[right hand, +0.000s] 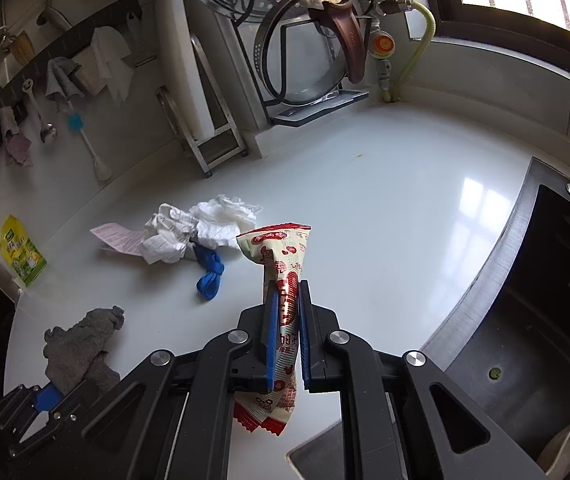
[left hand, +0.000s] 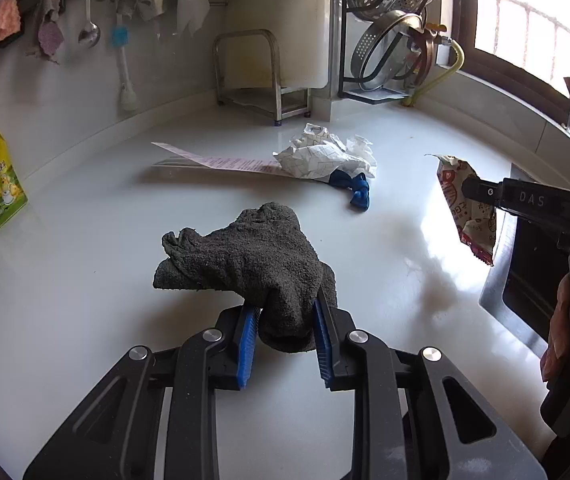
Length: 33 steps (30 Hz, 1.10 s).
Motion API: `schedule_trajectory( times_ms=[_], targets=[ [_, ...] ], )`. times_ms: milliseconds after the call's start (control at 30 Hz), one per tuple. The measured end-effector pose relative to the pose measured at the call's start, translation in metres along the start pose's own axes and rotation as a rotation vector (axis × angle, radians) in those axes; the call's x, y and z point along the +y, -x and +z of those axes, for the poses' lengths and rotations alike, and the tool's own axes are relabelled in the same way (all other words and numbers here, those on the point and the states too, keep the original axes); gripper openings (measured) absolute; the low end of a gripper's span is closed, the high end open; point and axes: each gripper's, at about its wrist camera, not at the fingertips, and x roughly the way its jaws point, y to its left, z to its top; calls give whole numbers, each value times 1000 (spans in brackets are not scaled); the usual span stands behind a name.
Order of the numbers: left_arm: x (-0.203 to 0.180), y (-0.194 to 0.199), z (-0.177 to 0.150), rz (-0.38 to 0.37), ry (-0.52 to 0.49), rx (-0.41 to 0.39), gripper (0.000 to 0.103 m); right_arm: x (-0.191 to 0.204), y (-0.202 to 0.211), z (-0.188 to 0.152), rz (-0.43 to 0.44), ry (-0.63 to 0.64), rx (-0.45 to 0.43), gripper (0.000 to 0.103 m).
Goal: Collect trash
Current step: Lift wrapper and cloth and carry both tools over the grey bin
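Holding a wrapper and a rag above the counter

Clamping the red-and-white snack wrapper (right hand: 283, 276) between nearly closed fingers, our right gripper (right hand: 285, 312) hangs over the white countertop (right hand: 385, 208) beside the sink (right hand: 525, 280). Our left gripper (left hand: 285, 316) pinches a dark grey rag (left hand: 245, 256). Beyond the rag, crumpled paper (left hand: 317, 156), a receipt (left hand: 213, 160) and a blue scrap (left hand: 355, 192) lie together.

Two close wrist views sharing the countertop (left hand: 85, 260)

Glossy white counter (left hand: 85, 280); rough grey cloth (left hand: 245, 252); crumpled paper (left hand: 313, 158).
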Motion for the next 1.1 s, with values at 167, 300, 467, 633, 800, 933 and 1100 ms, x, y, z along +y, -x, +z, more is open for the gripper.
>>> schedule_trajectory(
  times_ms=[167, 300, 467, 633, 800, 933, 1100],
  targets=[
    [12, 33, -23, -2, 11, -29, 25, 14, 28, -36, 28, 50, -15, 9],
    [13, 61, -48, -12, 16, -40, 25, 25, 70, -66, 31, 75, -36, 9],
    [12, 91, -80, -36, 29, -41, 25, 35, 124, -114, 32, 71, -56, 9],
    [6, 116, -116, -31, 16, -38, 25, 44, 162, -169, 16, 75, -54, 9],
    [3, 129, -146, -28, 15, -29, 25, 56, 177, -210, -16, 114, -30, 9],
    [1, 133, -167, -23, 15, -13, 25, 64, 184, -234, -40, 142, -20, 9],
    [-2, 137, -186, -18, 6, -10, 25, 67, 187, -255, -69, 164, -6, 9]
  ],
)
